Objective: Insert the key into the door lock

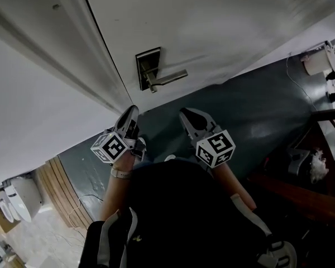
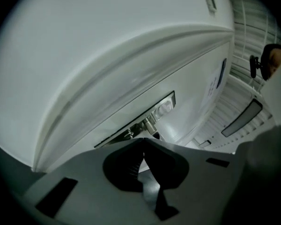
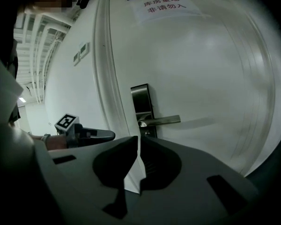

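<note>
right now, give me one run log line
left gripper: shut, no key seen | right gripper: shut, no key seen | door lock: untouched

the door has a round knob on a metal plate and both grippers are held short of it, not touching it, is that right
Not quite. It is not a round knob but a straight lever handle, sticking out sideways from the metal plate on the door. The right gripper view shows this plainly. The rest holds: the left gripper and the right gripper are both held short of it, not touching it.
</note>
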Available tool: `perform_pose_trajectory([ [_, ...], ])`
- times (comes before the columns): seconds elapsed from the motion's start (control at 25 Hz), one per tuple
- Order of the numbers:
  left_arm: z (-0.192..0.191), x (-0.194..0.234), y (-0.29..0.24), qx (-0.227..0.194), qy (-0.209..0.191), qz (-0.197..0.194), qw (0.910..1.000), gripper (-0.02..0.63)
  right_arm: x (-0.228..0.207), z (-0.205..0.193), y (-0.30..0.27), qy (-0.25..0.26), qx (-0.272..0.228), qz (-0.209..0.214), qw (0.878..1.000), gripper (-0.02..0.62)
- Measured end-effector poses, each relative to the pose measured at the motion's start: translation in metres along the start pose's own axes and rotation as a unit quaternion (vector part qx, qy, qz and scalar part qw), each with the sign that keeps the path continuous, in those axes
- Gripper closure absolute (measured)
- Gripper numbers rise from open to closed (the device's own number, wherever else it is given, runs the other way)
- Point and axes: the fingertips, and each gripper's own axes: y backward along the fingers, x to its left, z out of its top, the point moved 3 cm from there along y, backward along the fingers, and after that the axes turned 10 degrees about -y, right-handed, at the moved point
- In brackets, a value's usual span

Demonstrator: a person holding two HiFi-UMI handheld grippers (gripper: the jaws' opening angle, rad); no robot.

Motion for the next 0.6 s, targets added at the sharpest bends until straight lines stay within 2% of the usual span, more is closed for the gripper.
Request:
perform_pose_trajectory([
  [0.12,0.010,-0.003,0.015,0.008,-0.060,0.016,0.9981,0.597,0.008,0.005,-0.003,0.008,-0.001,0.018,1.000,0.568],
  [0.28,0.023,-0.010,0.034,0.015,-0.134,0.032,0.9904,0.596,0.017,0.012,-0.005,0.020,-0.004,0.036,0.999,0.568],
  [0.6,0.042,-0.028,0.061,0.025,-0.257,0.045,0.9650,0.595,0.039,0.030,-0.004,0.061,-0.016,0.061,0.996,0.568],
])
